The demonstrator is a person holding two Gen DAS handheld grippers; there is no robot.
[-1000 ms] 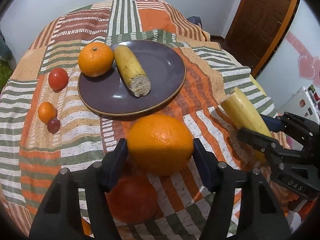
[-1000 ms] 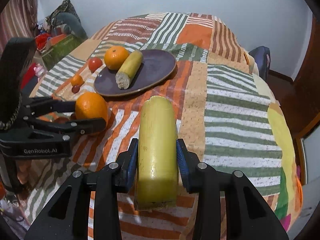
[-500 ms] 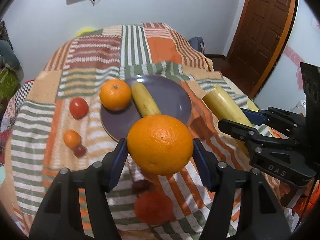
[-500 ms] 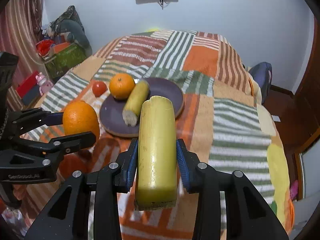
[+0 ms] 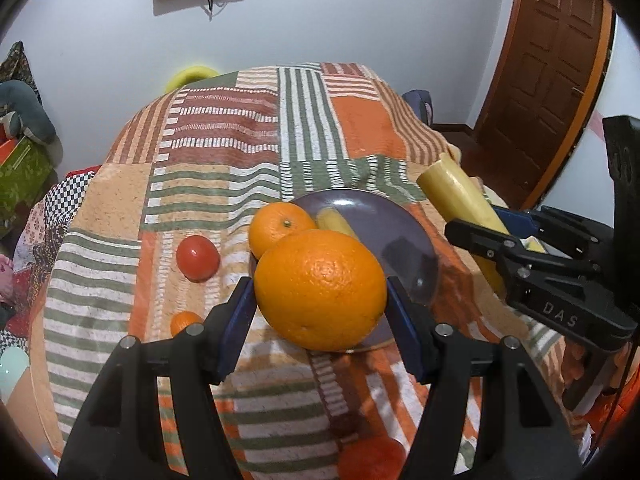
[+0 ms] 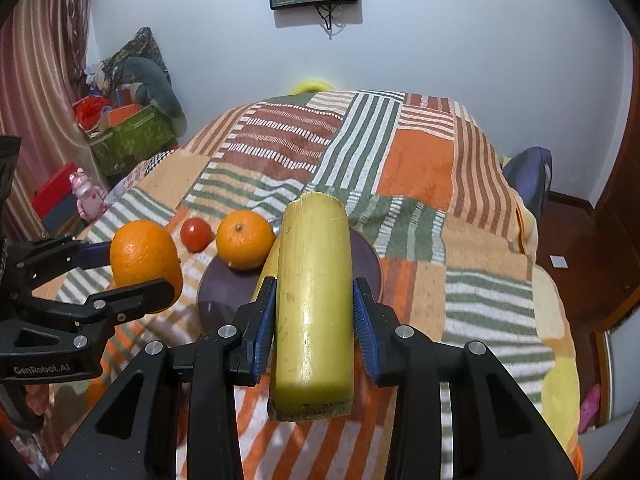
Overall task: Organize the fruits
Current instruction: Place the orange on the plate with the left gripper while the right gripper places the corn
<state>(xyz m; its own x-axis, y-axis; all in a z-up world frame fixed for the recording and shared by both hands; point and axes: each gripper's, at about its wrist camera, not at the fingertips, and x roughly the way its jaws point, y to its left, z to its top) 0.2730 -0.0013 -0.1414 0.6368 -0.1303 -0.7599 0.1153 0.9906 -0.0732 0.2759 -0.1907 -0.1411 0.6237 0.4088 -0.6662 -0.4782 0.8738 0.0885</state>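
Observation:
My left gripper is shut on a large orange and holds it in the air above the near rim of the dark purple plate. My right gripper is shut on a yellow banana piece, held up over the plate. On the plate lie a smaller orange and another banana piece. A red tomato lies on the cloth left of the plate. The right gripper with its banana also shows in the left wrist view.
A small tangerine lies on the striped patchwork cloth near the left finger. A red fruit lies at the near edge. A wooden door is at the right; boxes and clutter are at the left.
Both grippers have risen with their fruits. The plate and the loose fruits look farther below and smaller than before. The grips are unchanged.

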